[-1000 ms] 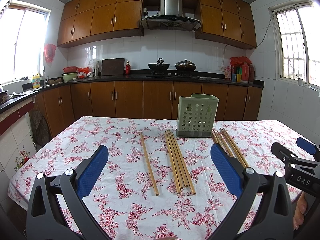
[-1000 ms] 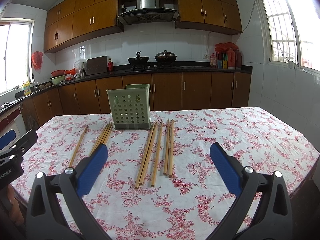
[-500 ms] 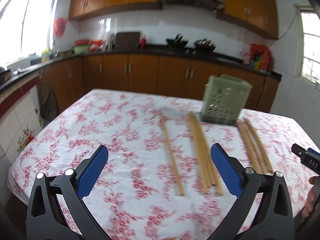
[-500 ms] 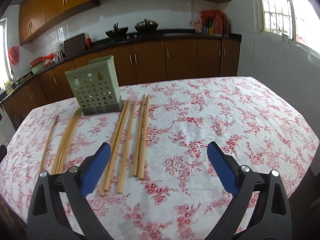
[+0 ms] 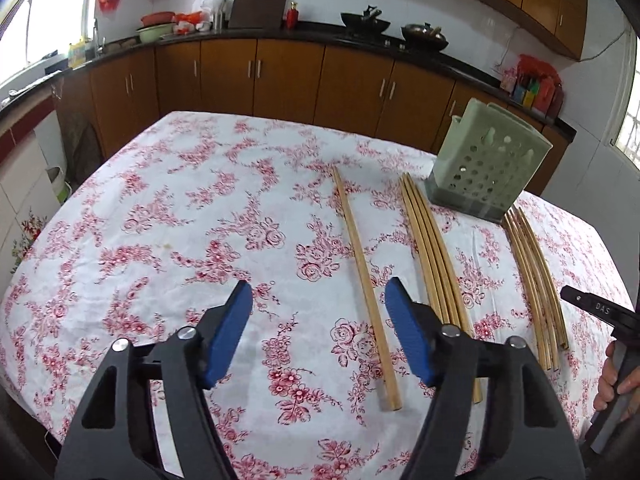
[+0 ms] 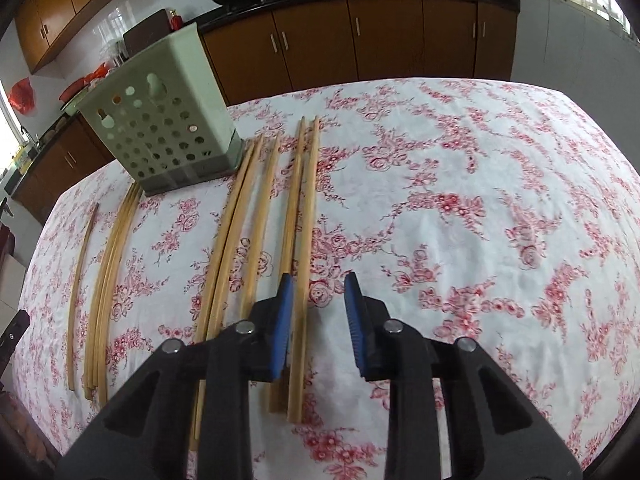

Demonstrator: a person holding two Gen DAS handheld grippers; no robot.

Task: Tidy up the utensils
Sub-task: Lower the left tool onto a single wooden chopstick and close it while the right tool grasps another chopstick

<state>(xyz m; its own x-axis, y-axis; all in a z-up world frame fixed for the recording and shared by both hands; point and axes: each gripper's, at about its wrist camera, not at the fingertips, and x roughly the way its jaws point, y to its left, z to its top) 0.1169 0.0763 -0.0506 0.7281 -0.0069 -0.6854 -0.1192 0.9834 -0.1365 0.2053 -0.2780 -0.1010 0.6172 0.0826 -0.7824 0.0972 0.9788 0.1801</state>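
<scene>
Both grippers, L [image 5: 318, 330] & R [image 6: 316, 316], had jaws just narrowing, nothing gripped, above chopsticks [image 6: 304, 240] near green holder [image 6: 168, 120].

You can read only one marking here: the white letters "DAS" on the black body of the right gripper [image 5: 600, 314], seen at the right edge of your left wrist view. The bottles [image 5: 534, 88] on the far counter carry labels, probably printed, but too small to read.
</scene>
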